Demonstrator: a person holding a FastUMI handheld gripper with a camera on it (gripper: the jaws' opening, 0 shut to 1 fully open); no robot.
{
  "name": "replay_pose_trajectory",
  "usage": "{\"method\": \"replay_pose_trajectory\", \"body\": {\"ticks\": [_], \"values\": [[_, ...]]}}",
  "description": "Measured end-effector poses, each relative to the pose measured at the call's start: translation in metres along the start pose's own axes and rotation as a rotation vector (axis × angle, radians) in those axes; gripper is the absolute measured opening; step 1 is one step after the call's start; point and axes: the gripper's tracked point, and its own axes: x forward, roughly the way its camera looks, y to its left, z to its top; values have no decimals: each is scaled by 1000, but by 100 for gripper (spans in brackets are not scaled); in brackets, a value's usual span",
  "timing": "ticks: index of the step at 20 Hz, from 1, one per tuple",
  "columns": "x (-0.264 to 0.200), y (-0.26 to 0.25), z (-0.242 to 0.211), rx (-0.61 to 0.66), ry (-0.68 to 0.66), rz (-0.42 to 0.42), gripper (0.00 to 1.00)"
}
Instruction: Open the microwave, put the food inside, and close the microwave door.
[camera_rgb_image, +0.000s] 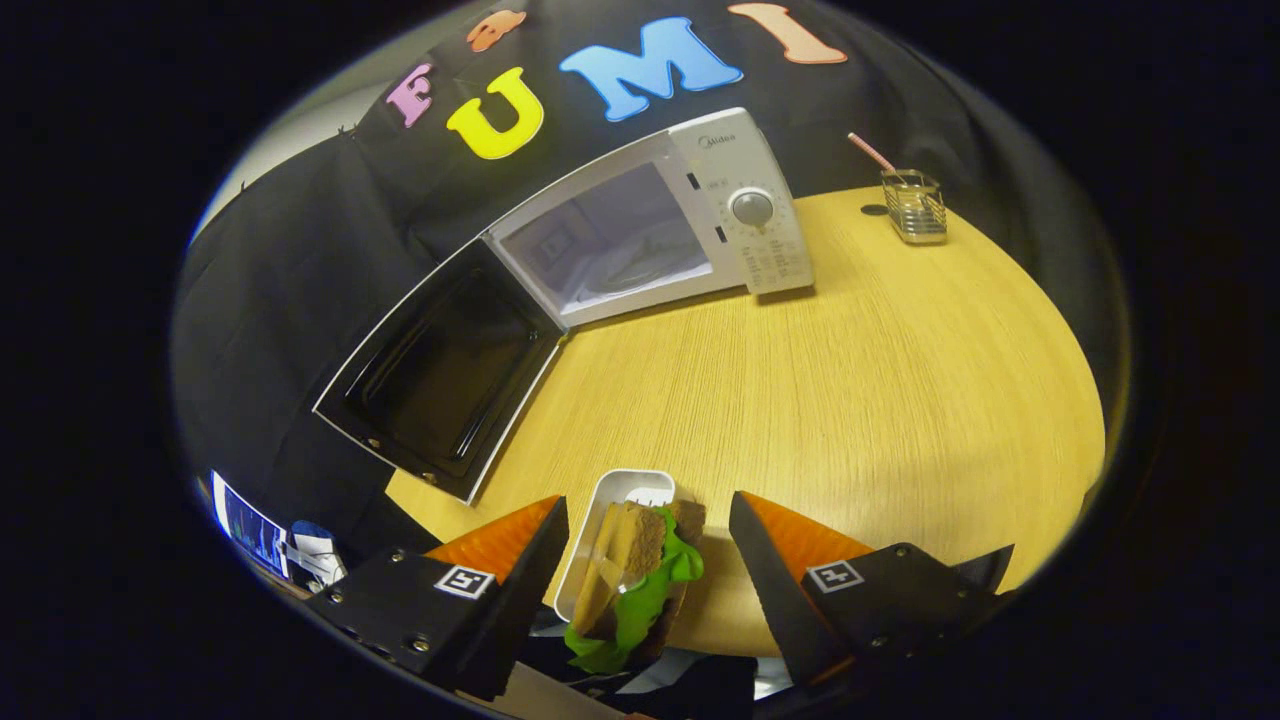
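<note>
One toy sandwich (630, 580) of brown bread slices with a floppy green lettuce leaf lies in a small white rectangular plastic tray (622, 490) at the near edge of the round light-wood desk (850, 380), and it sits between the two fingers of the tool (648, 560). Those fingers stand wide, one on each side of the tray, with a gap showing between each finger and the food, so nothing is gripped yet; the spread looks chosen to straddle the tray before closing on it. Beyond the fingers, across a stretch of bare desk, stands the white microwave oven (745, 215) with its round dial and control panel. Its dark-windowed door (440, 370) is swung fully out on the hinge side, leaving the pale cavity (610, 240) exposed and ready to receive the food. Farther off, beside the oven's panel side, a small clear holder (915, 205) carries a pink straw (870, 152), well apart from the work.
</note>
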Motion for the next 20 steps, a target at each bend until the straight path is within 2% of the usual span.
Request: {"method": "replay_pose_trajectory", "body": {"ticks": [7, 9, 10, 11, 12, 14, 15, 16, 18, 20], "values": [[2, 2, -30, 56, 124, 5, 96], [1, 1, -36, 55, 148, -14, 72], [2, 2, -37, 59, 157, -19, 66], [2, 3, -35, 79, 153, -19, 65], [3, 3, -34, 100, 159, -23, 50], [4, 5, -33, 143, 156, -26, 50], [5, 8, -35, 158, 169, -21, 35], [3, 8, -35, 148, 164, -30, 35], [2, 12, -36, 120, 161, -38, 25], [-1, 17, -33, 82, 159, -43, 24]]}}
